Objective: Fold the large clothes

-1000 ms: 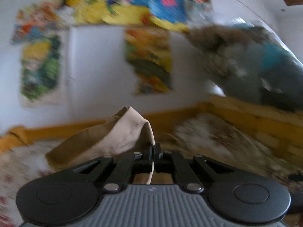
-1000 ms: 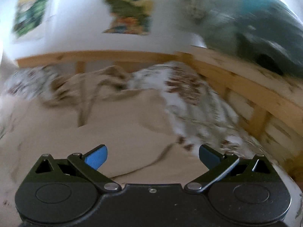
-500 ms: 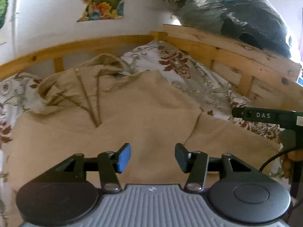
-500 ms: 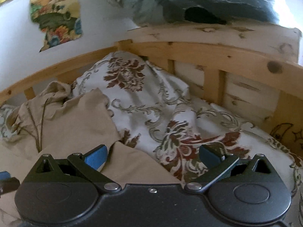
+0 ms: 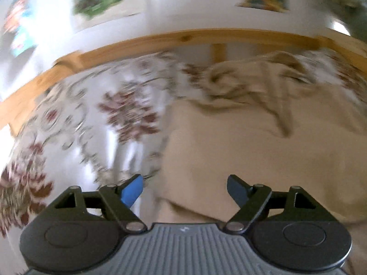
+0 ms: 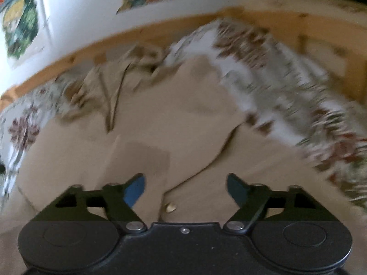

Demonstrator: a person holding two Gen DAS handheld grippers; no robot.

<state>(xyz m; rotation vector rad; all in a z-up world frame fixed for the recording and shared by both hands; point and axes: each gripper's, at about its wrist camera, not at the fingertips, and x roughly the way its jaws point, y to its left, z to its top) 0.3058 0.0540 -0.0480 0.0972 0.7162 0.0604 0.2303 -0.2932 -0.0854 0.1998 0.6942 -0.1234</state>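
Two grippers, both empty, so this reads to me as the gap between folds on the beige hoodie.

Left wrist view: the left gripper (image 5: 185,189) has its jaws wide apart with nothing between them. The hoodie (image 5: 240,142) fills the area ahead of and right of the jaws, and its left side edge runs up just ahead of the left fingertip. A layered fabric edge sits right under the gap. The bunched hood (image 5: 252,80) is far ahead, up by the wooden bed rail (image 5: 183,36). Left of the jaws it's all floral bedsheet (image 5: 87,126). Everything is motion-blurred, so details are mushy.

Right wrist view: the right gripper (image 6: 185,188) is also spread open and holding nothing. Hoodie (image 6: 183,119) lies directly ahead, with what looks like a sleeve edge (image 6: 220,151) slanting off ahead and right of the jaws, and a small metal snap (image 6: 170,207) low in the gap. Bedsheet (image 6: 286,96) sits off to the right.

My guess at the next move: each gripper needs to drop onto a fabric edge on its own side, pinch cleanly through the layers, then carry the fold over together. Hard to pick exact pinch spots with this blur.
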